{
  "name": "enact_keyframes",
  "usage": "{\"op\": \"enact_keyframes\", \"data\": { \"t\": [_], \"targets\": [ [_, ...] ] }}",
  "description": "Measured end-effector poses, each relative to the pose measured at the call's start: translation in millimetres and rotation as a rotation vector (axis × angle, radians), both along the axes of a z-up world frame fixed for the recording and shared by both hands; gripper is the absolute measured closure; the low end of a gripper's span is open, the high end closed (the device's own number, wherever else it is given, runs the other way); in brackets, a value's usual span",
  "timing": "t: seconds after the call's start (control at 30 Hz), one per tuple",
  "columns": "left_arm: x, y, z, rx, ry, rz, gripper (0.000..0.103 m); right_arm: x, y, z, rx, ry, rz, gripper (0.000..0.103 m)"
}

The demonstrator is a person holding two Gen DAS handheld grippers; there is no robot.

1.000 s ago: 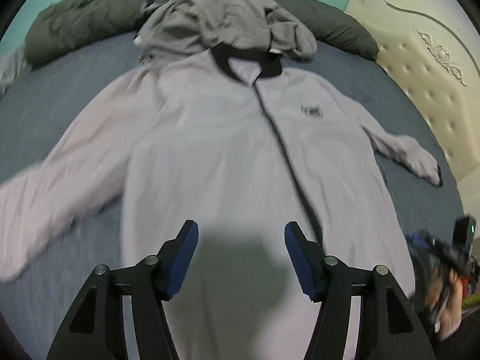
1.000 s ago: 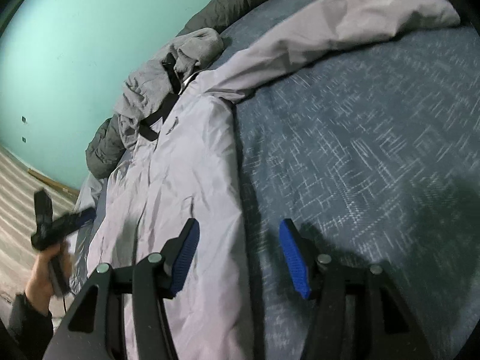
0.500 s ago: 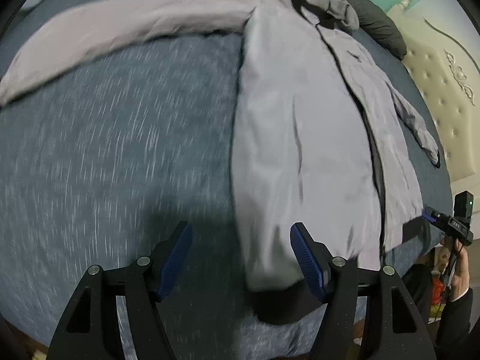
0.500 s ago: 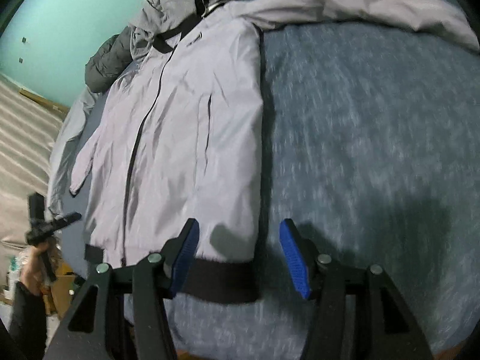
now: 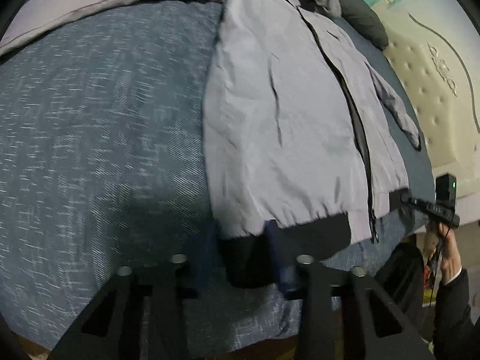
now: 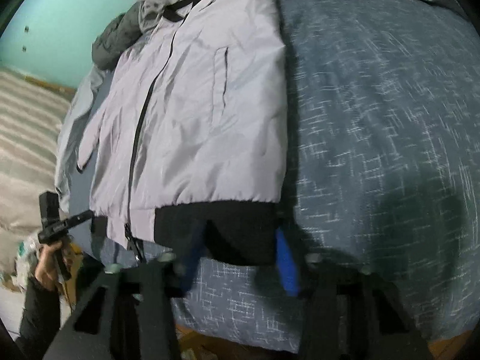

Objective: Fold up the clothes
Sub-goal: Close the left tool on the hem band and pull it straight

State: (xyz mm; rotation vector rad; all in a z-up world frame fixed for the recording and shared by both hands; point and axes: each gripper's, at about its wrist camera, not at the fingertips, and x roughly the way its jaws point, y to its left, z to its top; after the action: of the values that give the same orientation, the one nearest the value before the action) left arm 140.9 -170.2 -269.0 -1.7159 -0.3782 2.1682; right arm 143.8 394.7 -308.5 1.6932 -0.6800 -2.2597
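Pale lilac jacket (image 5: 285, 126), black hem; blue-flecked bedspread (image 5: 105, 120).

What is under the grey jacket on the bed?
The grey jacket lies flat on the blue bedspread, which shows around it. Its black hem sits at the bed's edge. Anything beneath the jacket itself is covered.

Jacket (image 5: 279, 114): thin woven cloth, pale lilac-grey, faint sheen, finely creased; hem band (image 5: 288, 252) at 6 o'clock is matt black knit. Bedcover (image 5: 99, 126): coarse heathered blue cloth, matt. Headboard (image 5: 429, 75) at 3 o'clock: cream tufted padding, smooth, slightly glossy. Left gripper (image 5: 243, 255): matt black frame, blue pads.
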Motion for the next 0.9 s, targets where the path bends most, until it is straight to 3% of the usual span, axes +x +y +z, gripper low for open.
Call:
{"op": "enact_keyframes", "data": {
  "t": [0.1, 0.43, 0.53, 0.7, 0.83, 0.9],
  "targets": [
    [4.6, 7.2, 7.3, 0.016, 0.023, -0.009, 0.082, -0.2, 0.9, 7.0, -0.003, 0.008, 0.005, 0.093],
    [28.7, 21.6, 35.7, 0.105, 0.007, -0.069, 0.087, 10.0, 7.7, 46.6, 0.033, -0.005, 0.054, 0.096],
    [27.6, 25.2, 25.3, 0.108, -0.017, -0.086, 0.087, 15.8, 15.1, 45.2, 0.056, -0.037, 0.068, 0.096],
    [17.1, 21.2, -3.1, 0.042, -0.068, -0.07, 0.082, 14.5, 21.4, 27.5, 0.099, -0.089, 0.044, 0.096],
    [14.5, 7.6, -0.2, 0.03, -0.062, -0.035, 0.07, 12.7, 20.7, 27.6, 0.121, -0.094, 0.024, 0.088],
    [13.5, -0.9, 10.1, 0.0, -0.02, -0.017, 0.065, 14.7, 26.1, 38.5, 0.157, -0.067, -0.004, 0.072]
  ]
}}
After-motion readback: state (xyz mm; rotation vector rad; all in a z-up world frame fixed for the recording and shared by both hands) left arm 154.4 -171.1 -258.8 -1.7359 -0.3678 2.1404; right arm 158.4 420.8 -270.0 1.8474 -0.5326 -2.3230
